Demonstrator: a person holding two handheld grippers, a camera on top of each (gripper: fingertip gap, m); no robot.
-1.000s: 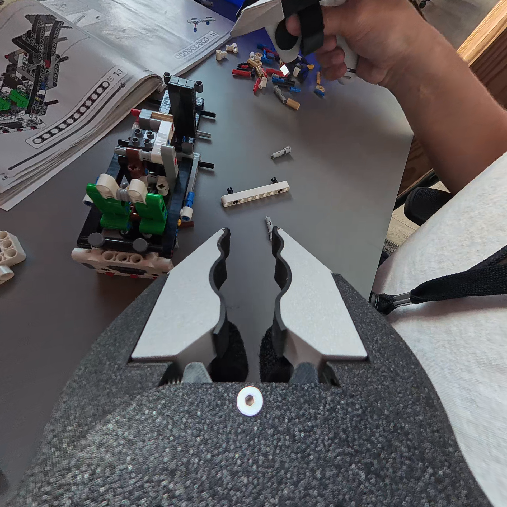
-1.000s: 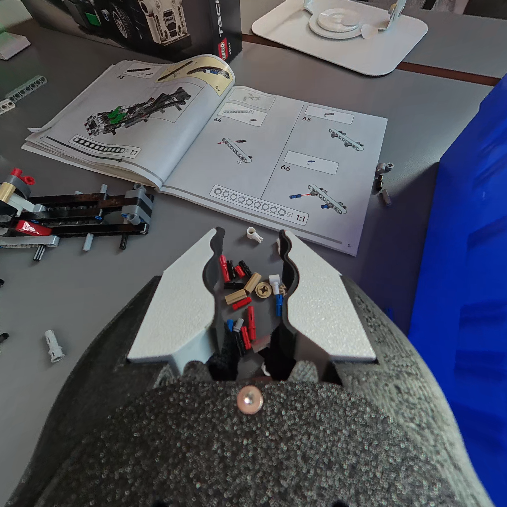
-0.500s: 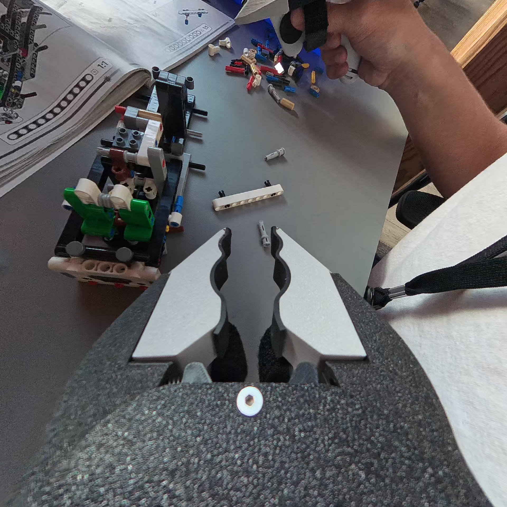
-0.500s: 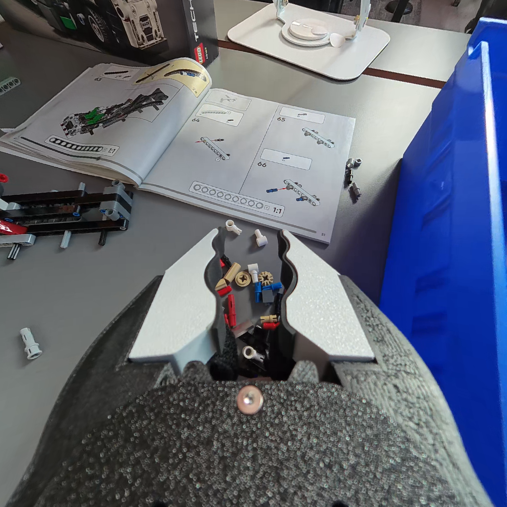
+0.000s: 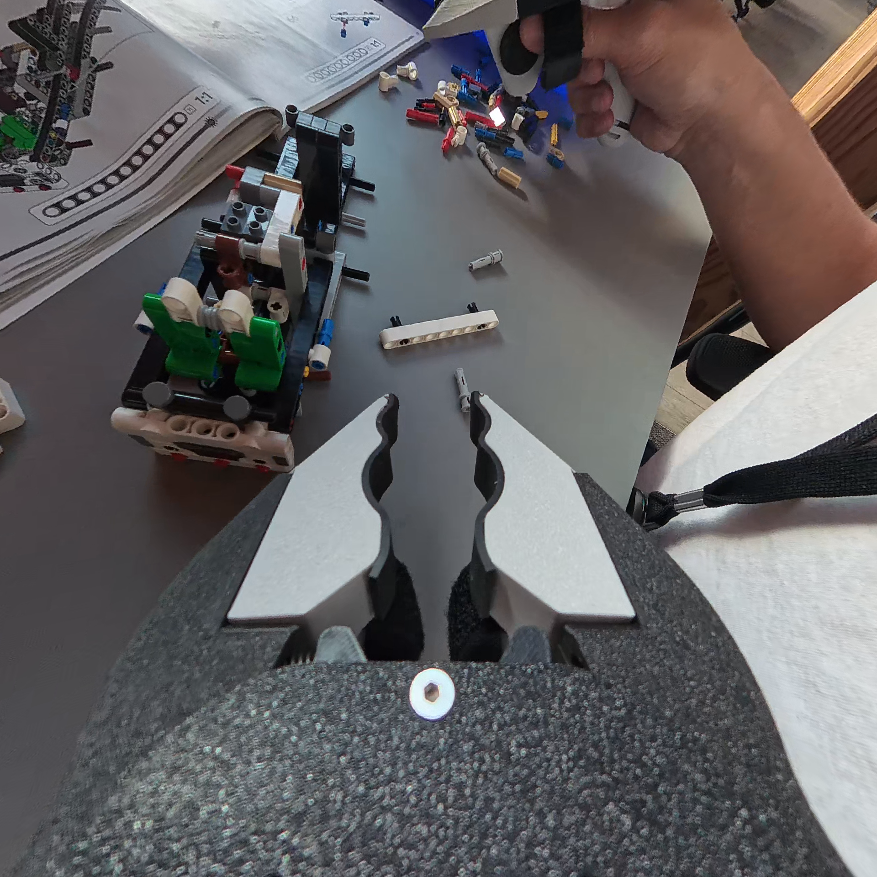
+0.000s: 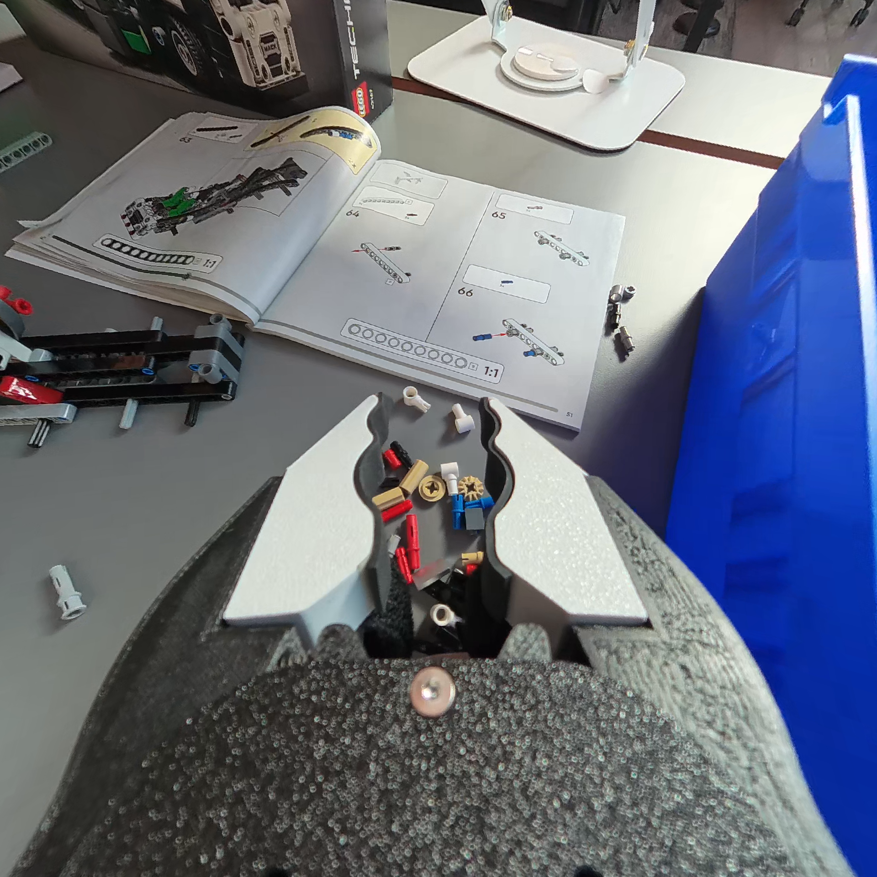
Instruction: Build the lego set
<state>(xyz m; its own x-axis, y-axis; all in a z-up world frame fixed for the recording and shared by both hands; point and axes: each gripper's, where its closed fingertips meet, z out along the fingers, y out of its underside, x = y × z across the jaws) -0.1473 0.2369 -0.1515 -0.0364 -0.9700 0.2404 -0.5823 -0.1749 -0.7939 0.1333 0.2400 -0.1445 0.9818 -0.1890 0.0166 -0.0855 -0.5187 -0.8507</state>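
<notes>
The grey table [image 5: 545,228] holds everything. The big blue bin [image 6: 797,379] stands at the right side of the table, and its inside is hidden. The dark set box [image 6: 199,42] stands at the far edge, with a white stand [image 6: 560,95] beside it. The open instruction book [image 6: 332,247] lies flat in front of the box.

The half-built truck [image 5: 237,322], black with green and white parts, sits just beside the book. A white beam [image 5: 439,330] with black pins lies alone near the truck, in open room. A small grey pin [image 5: 461,387] lies just past the tip of the left gripper [image 5: 434,403]. The fingers of that gripper are apart and hold nothing.

The right gripper [image 6: 429,403] hangs over the pile of small parts [image 6: 427,503], red, blue, tan and black. Its fingers are apart too, with the pile showing between them, and nothing is pinched.

Since a second ago, the right gripper has slid a little over the pile. The left gripper has hardly moved.

The near right table edge is close to the grey pin. Bare table lies between the beam and the pile.
</notes>
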